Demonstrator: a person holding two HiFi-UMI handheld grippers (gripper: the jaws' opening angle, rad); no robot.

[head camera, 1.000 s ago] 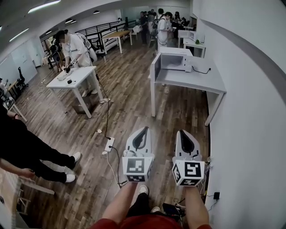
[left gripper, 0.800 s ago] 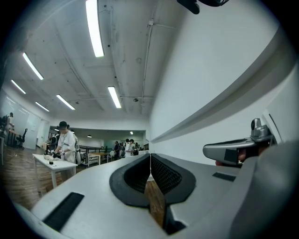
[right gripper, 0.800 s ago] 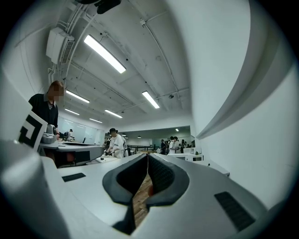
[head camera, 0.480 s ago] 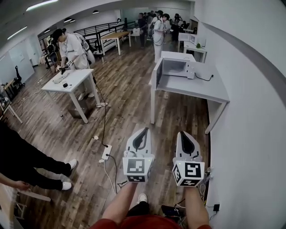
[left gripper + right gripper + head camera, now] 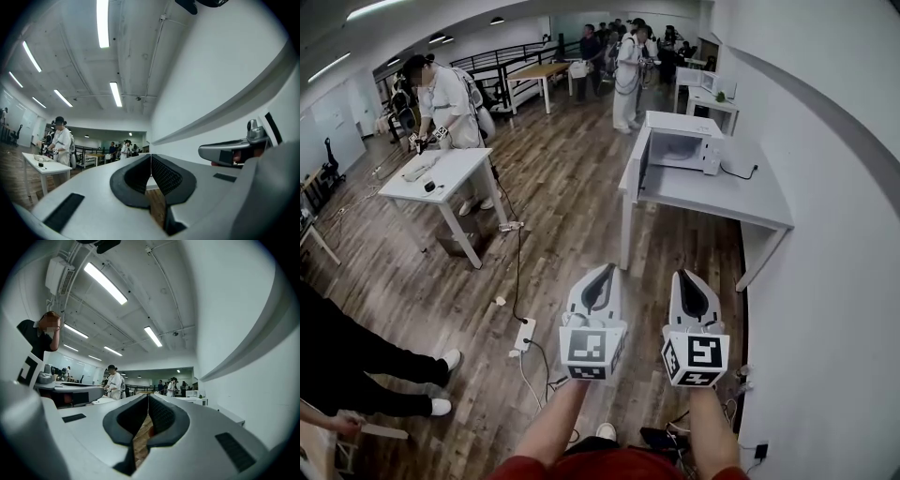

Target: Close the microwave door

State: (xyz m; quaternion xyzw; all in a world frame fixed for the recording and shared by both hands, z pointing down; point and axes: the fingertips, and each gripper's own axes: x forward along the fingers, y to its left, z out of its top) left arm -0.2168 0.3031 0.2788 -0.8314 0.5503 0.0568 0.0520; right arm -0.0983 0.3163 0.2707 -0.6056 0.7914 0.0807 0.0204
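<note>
Both pressed together and empty, left hand-held gripper and right hand-held gripper, far from open microwave

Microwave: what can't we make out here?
- Head view: the microwave is far and small. Its door stands open, but whether anything is inside is too small to see.
- Left gripper view: microwave not visible. The left gripper's closed tongs and body fill the lower frame.
- Right gripper view: past the right gripper, only tiny white shapes far off. Which is the microwave is unclear.
</note>
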